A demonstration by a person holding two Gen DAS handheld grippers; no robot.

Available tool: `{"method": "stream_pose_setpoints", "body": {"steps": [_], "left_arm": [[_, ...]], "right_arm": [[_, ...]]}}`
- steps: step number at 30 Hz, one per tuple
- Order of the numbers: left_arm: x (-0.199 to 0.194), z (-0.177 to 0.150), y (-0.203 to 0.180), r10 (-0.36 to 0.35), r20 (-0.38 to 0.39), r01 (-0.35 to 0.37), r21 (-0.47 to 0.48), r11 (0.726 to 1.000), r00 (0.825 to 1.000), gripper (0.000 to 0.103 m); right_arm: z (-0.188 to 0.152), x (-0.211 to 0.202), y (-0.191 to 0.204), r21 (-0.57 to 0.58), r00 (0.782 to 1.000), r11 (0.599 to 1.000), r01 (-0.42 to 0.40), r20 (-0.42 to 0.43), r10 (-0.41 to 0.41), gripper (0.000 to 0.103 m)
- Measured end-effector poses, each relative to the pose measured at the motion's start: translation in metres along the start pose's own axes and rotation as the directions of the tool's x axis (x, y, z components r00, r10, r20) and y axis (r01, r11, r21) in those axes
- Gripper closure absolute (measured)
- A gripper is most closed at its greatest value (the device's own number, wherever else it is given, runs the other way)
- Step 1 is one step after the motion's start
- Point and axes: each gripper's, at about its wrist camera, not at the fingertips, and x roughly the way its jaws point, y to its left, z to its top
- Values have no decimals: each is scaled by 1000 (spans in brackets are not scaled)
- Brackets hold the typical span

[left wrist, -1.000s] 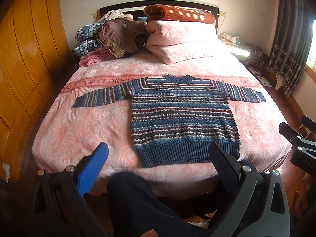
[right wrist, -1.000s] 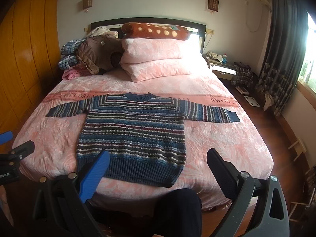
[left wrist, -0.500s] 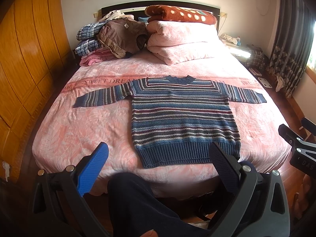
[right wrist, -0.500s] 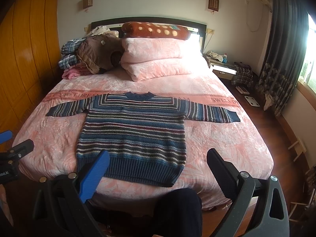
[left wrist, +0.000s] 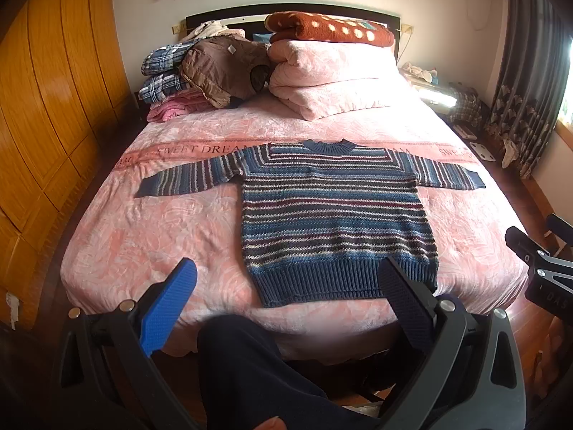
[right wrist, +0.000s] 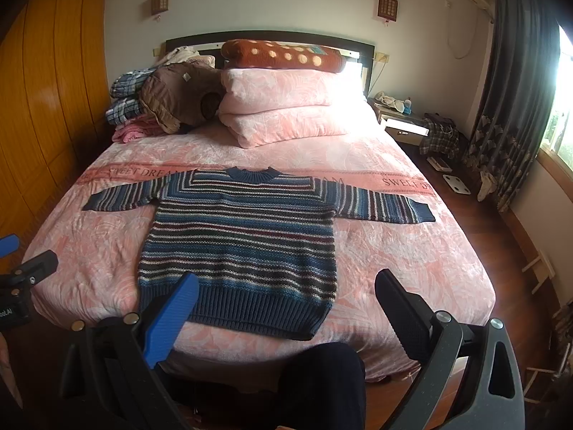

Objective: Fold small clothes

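A blue, white and maroon striped knit sweater (left wrist: pixel 333 215) (right wrist: pixel 243 243) lies flat and face up on the pink bed, both sleeves spread sideways, its ribbed hem toward me. My left gripper (left wrist: pixel 286 288) is held wide open off the foot of the bed, in front of the hem and apart from it. My right gripper (right wrist: pixel 286 295) is likewise wide open, before the hem's right part, touching nothing. Each gripper shows at the other view's edge.
Pink bedspread (left wrist: pixel 150 236) covers the bed. Folded clothes and a brown jacket (left wrist: pixel 222 68) are piled at the head, beside stacked pink duvets (left wrist: pixel 333 79) and a spotted red blanket. Wooden wardrobe (left wrist: pixel 43 114) stands left; nightstand, curtain (right wrist: pixel 512 107) right. A person's dark-trousered leg (left wrist: pixel 243 365) is below.
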Motion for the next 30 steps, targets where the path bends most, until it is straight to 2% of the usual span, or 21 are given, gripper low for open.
{"method": "stream_pose_setpoints", "body": {"steps": [30], "left_arm": [[-7, 5, -3, 10, 11, -10, 1, 1000, 1000, 3]], "right_arm": [[6, 0, 2, -1, 1000, 1000, 3, 2, -3, 4]]}}
